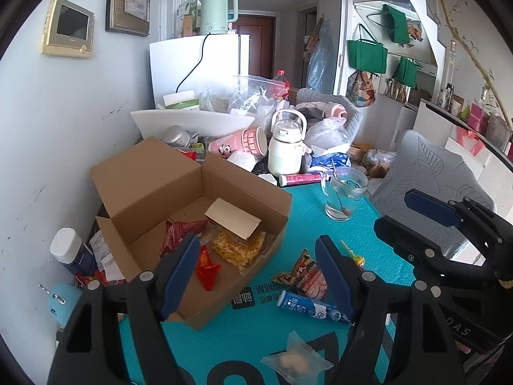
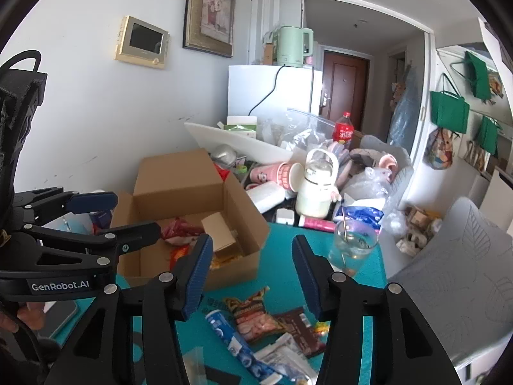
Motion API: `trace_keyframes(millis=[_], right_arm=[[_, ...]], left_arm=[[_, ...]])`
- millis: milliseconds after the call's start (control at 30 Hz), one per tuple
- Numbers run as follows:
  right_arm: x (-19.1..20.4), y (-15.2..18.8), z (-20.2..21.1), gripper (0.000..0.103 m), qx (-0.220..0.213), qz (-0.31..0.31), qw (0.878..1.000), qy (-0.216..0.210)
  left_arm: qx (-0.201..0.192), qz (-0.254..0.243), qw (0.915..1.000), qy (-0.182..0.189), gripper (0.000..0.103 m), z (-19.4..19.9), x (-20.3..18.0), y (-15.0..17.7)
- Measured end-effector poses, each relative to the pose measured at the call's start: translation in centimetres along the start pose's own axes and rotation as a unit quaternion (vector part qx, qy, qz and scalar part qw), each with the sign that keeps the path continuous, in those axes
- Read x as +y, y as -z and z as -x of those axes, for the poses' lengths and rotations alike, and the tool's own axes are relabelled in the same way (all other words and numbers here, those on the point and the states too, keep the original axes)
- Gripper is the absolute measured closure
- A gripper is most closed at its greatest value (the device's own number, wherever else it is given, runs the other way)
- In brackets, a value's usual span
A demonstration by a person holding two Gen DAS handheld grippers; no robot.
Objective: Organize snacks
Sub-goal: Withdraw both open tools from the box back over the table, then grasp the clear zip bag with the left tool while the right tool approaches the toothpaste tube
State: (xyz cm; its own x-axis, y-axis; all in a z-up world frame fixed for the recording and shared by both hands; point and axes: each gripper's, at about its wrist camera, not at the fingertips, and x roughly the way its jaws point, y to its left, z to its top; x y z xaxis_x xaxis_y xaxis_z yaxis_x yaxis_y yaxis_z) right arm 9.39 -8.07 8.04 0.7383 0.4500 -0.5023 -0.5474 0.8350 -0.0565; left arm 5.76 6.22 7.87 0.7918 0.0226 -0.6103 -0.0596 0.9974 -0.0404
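Observation:
An open cardboard box sits on the teal mat and holds a red packet, a yellow snack bag and a small red wrapper. On the mat lie a brown snack bag, a blue tube, a clear pouch and a dark brown packet. My left gripper is open and empty above the box's near corner. My right gripper is open and empty above the loose snacks; it also shows in the left wrist view.
A glass with a spoon stands on the mat's far side. Behind it are a white jug, pink cups, a pink tube and plastic bags. A grey chair back is at right. A white-capped bottle stands left of the box.

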Motion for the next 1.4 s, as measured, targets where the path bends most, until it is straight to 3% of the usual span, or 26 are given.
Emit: trace_keyframes(millis=[300, 767, 1133, 1400], right_arm=[[0.6, 4.3, 2.4, 0.051, 0.022, -0.022, 1.0, -0.005], [0.4, 11.8, 2.5, 0.051, 0.084, -0.065, 0.994, -0.018], [-0.6, 17.0, 2.3, 0.051, 0.131, -0.106, 0.985, -0.03], [-0.8, 18.9, 2.0, 0.051, 0.153, -0.12, 0.98, -0.034]], left_arm=[[0.026, -0.009, 0.9984, 0.05, 0.029, 1.0, -1.0, 3.6], [0.078, -0.049, 0.9936, 0.065, 0.029, -1.1, -2.9, 9.6], [0.113, -0.08, 0.9849, 0.104, 0.029, -3.2, -4.2, 13.2], [0.146, -0.112, 0.9737, 0.134, 0.029, -5.6, -5.1, 14.8]])
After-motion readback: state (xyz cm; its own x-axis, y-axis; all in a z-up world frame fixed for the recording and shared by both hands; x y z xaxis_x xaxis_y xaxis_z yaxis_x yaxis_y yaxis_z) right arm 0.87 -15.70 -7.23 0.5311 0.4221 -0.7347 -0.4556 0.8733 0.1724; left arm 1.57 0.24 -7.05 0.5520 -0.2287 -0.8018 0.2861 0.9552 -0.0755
